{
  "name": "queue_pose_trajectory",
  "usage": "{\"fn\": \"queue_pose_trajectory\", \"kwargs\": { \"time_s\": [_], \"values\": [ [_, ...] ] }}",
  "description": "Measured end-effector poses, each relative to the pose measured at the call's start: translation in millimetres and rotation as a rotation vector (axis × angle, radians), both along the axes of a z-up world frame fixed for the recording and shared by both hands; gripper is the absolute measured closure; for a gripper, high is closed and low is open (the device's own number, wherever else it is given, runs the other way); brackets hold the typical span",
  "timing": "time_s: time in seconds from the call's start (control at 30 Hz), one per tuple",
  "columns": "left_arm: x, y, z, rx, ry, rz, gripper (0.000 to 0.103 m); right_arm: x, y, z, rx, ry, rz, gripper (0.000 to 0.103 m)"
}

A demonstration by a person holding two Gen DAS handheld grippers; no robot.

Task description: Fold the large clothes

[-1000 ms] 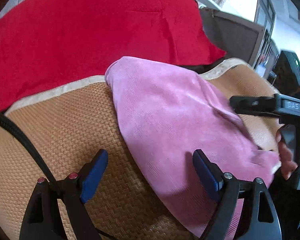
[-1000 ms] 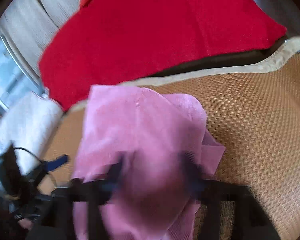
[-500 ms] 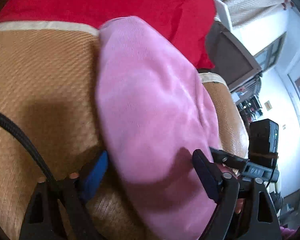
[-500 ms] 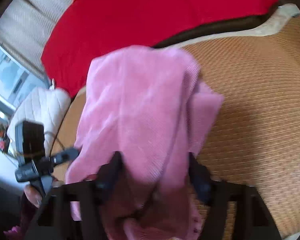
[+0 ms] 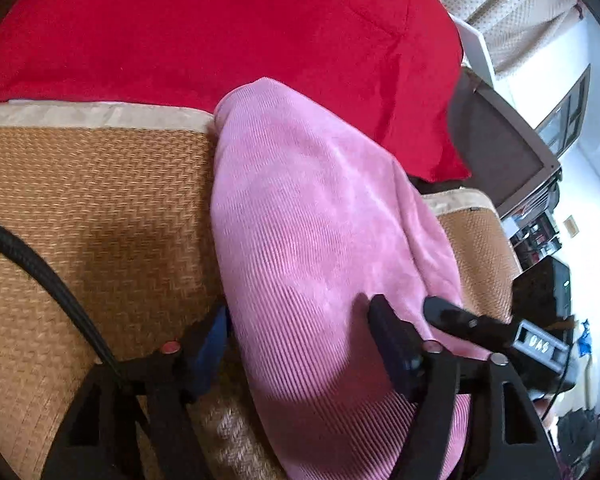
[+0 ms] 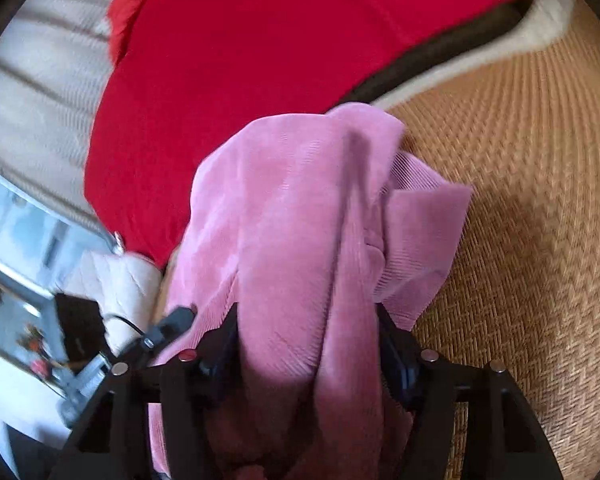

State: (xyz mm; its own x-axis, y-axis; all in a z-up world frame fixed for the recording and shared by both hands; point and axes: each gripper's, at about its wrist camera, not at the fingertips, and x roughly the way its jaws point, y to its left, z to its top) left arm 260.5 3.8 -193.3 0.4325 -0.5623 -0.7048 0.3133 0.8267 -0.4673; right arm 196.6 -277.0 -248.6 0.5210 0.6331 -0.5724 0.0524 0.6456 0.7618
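Note:
A folded pink ribbed garment (image 5: 312, 240) lies on a woven tan mat (image 5: 92, 208); it also shows in the right wrist view (image 6: 292, 240). My left gripper (image 5: 300, 344) is shut on the garment's near end, its blue pads pressed into thick folds. My right gripper (image 6: 308, 344) is shut on the other end, bunched cloth filling the gap between its fingers. The right gripper's finger (image 5: 460, 320) shows in the left wrist view, against the cloth's right edge. The cloth hides much of the pads.
A red cloth (image 5: 220, 32) covers the area behind the mat, and shows in the right wrist view (image 6: 280, 60). A black cable (image 5: 48, 280) crosses the mat at left. A white quilted cushion (image 6: 116, 280) and room furniture (image 5: 500, 148) lie beyond the mat.
Both grippers have closed from wide open onto the pink garment's ends. The garment has been bunched and lifted a little, and the views have swung toward it.

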Motion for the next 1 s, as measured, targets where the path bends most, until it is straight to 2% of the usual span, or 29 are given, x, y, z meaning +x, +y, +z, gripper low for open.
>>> {"fn": "queue_pose_trajectory", "kwargs": {
  "time_s": [0.1, 0.17, 0.27, 0.33, 0.37, 0.43, 0.5, 0.53, 0.6, 0.63, 0.73, 0.9, 0.93, 1.0],
  "values": [
    [-24.6, 3.2, 16.6, 0.072, -0.072, -0.017, 0.020, -12.7, -7.7, 19.1, -0.085, -0.017, 0.007, 0.036],
    [-41.0, 9.7, 22.8, 0.118, -0.115, 0.000, 0.017, -26.6, -13.6, 41.3, -0.147, -0.073, -0.029, 0.036],
    [-55.6, 8.9, 21.2, 0.164, -0.149, -0.019, 0.017, -33.7, -14.4, 76.5, -0.249, -0.181, -0.055, 0.035],
    [-58.8, 2.9, 13.9, 0.214, -0.151, -0.040, 0.017, -24.8, -6.9, 89.6, -0.277, -0.202, -0.028, 0.041],
    [-59.9, 0.3, 9.4, 0.238, -0.153, -0.038, 0.016, -18.1, -0.2, 91.6, -0.288, -0.199, -0.011, 0.053],
    [-62.1, 0.7, 3.4, 0.256, -0.162, -0.036, 0.016, -2.7, 17.5, 89.9, -0.336, -0.190, 0.041, 0.066],
    [-65.0, -4.7, -1.8, 0.314, -0.197, -0.050, 0.016, 14.5, 28.8, 79.9, -0.373, -0.157, 0.080, 0.066],
    [-65.7, -9.4, -3.7, 0.332, -0.209, -0.053, 0.014, 21.5, 32.8, 67.2, -0.386, -0.110, 0.092, 0.067],
    [-64.0, -10.6, -5.7, 0.324, -0.200, -0.046, 0.013, 38.4, 40.0, 37.2, -0.383, -0.011, 0.130, 0.068],
    [-62.7, -5.0, -5.7, 0.307, -0.186, -0.037, 0.013, 39.9, 40.1, 32.0, -0.379, -0.009, 0.130, 0.068],
    [-66.8, 5.6, 0.0, 0.271, -0.185, -0.003, 0.014, 25.7, 37.2, 47.9, -0.391, -0.027, 0.107, 0.068],
    [-90.7, 20.0, 23.5, 0.241, -0.246, 0.055, 0.015, -37.4, 35.9, 86.2, -0.446, -0.156, 0.135, 0.066],
    [-95.4, 18.1, 25.5, 0.251, -0.262, 0.057, 0.015, -49.9, 36.1, 88.6, -0.451, -0.171, 0.133, 0.066],
    [-100.2, 3.6, 19.8, 0.332, -0.269, 0.029, 0.014, -67.9, 44.1, 74.4, -0.472, -0.143, 0.155, 0.067]
  ]
}}
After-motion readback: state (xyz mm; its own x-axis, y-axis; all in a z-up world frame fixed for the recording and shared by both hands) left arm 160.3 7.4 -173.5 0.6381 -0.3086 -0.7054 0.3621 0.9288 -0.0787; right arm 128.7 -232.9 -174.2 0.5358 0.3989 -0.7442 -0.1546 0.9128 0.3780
